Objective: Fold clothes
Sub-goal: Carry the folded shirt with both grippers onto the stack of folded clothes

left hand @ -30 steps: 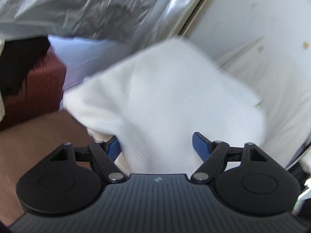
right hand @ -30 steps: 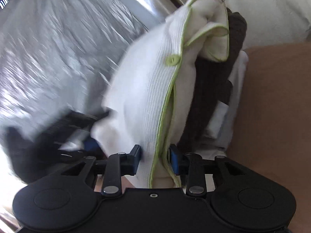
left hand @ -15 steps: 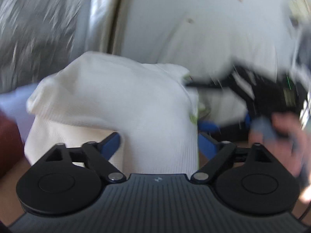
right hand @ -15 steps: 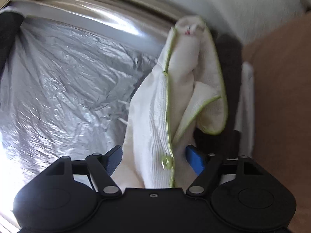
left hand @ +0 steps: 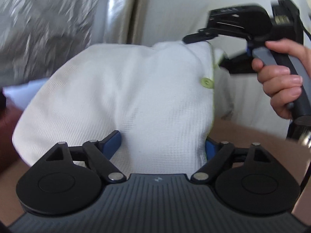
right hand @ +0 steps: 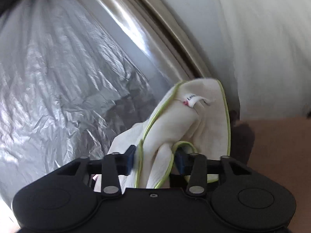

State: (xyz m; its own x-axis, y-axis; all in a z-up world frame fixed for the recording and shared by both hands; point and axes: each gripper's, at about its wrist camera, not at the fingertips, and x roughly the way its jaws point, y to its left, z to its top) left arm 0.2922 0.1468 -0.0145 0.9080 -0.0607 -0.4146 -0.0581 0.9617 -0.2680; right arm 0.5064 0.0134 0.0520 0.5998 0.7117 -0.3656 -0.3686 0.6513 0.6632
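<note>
A white waffle-knit garment (left hand: 136,101) with green trim and a green button (left hand: 207,82) hangs bunched between both grippers, above a brown surface (left hand: 250,136). My left gripper (left hand: 163,145) has its jaws wide and closing, and a thick wad of the fabric fills the gap against both blue pads. In the right wrist view the collar (right hand: 194,120) with its label stands up ahead of my right gripper (right hand: 155,159). Its jaws are closing too, with the trimmed edge pinched between them. A hand (left hand: 279,79) holds that gripper's handle at the upper right.
Crinkled silver sheeting (right hand: 58,77) and a metal rail (right hand: 155,25) fill the left and back, with a white wall (left hand: 175,9) beside them. Dark clothing (right hand: 243,136) lies behind the collar on the brown surface (right hand: 281,145). A dark red object (left hand: 7,126) sits far left.
The right gripper rose with the collar, and its jaws widened and narrowed again around the fabric. The left view swung right, bringing the right gripper and hand into sight.
</note>
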